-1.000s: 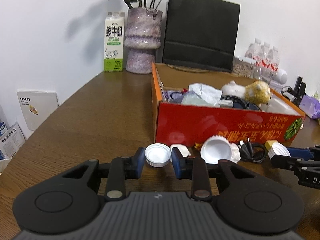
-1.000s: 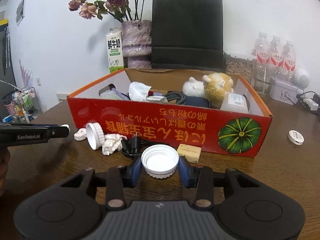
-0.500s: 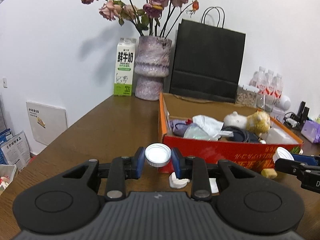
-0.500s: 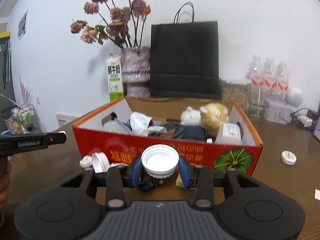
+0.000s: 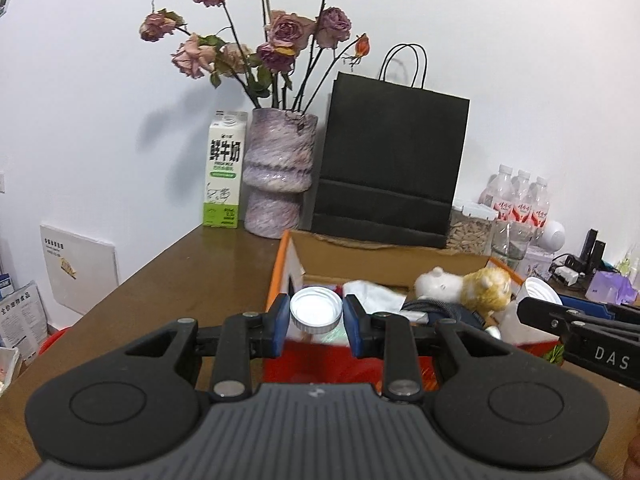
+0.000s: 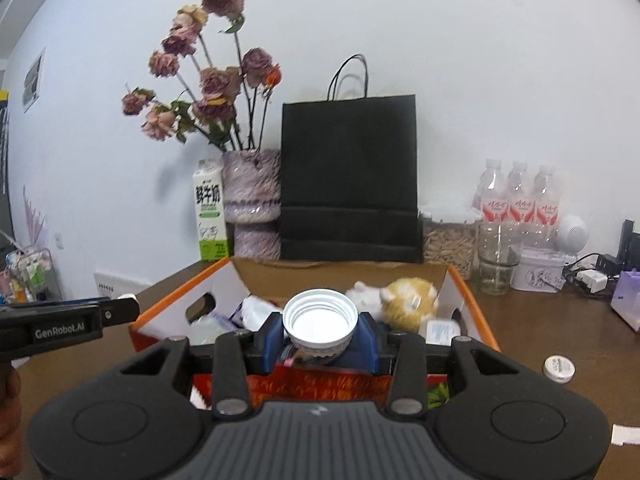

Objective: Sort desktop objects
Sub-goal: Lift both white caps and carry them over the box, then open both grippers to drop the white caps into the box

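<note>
My left gripper (image 5: 316, 312) is shut on a small white screw cap (image 5: 316, 309), held in the air at the near left corner of the red-and-orange cardboard box (image 5: 276, 280). My right gripper (image 6: 320, 330) is shut on a larger white ribbed cap (image 6: 320, 320), raised over the box's (image 6: 476, 312) near wall. The box holds a white and a yellow plush toy (image 6: 408, 300), crumpled paper, a white bottle and dark cables. The right gripper also shows at the right edge of the left wrist view (image 5: 536, 304), and the left gripper's fingertip (image 6: 120, 310) at the left of the right wrist view.
Behind the box stand a milk carton (image 5: 224, 176), a purple vase of dried roses (image 5: 278, 176) and a black paper bag (image 5: 390, 168). Water bottles (image 6: 520, 196), a glass (image 6: 496, 264) and chargers crowd the right. A white cap (image 6: 559, 368) lies on the brown table (image 5: 168, 280).
Both grippers have lifted with their caps off the table, from in front of the box's red wall to above its rim. The items left on the table have dropped out of view.
</note>
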Tool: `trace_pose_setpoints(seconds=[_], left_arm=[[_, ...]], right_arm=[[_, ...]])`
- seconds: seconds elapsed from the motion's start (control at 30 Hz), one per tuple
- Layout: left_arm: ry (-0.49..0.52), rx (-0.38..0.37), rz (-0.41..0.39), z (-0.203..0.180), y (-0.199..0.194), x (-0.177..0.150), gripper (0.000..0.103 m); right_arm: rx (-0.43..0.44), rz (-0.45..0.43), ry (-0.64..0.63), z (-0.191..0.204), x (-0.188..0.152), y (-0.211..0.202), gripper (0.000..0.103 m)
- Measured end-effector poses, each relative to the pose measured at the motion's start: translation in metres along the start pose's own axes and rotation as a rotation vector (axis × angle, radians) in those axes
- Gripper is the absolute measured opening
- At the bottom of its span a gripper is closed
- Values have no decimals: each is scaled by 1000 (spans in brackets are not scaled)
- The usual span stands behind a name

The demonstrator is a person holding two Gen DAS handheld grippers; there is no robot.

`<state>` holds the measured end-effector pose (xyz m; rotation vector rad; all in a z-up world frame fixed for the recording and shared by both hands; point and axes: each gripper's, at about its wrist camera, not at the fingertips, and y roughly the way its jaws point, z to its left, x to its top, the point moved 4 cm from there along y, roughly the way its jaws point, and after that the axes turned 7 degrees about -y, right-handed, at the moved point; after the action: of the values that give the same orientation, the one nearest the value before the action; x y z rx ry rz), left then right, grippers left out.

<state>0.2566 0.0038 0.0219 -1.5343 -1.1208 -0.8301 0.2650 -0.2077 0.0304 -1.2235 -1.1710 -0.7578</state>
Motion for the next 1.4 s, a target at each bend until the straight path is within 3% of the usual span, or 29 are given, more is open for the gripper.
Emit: trace_pose_setpoints(seconds=[0.23,0.67,1.33,1.4], left_arm=[[6,-1,-18,-29,19,11,29],[1,56,-2,-42,61,7,30],[97,64,4,-42,70,-11,31],[103,71,-2,-42,69,-10,35]], right_arm=[[-28,-30,22,-13,15,16,39],[-55,7,40,-27,5,41,39],[-58,77,16,-23,-16,60,39],[-59,82,23,-25,-17,60,47]])
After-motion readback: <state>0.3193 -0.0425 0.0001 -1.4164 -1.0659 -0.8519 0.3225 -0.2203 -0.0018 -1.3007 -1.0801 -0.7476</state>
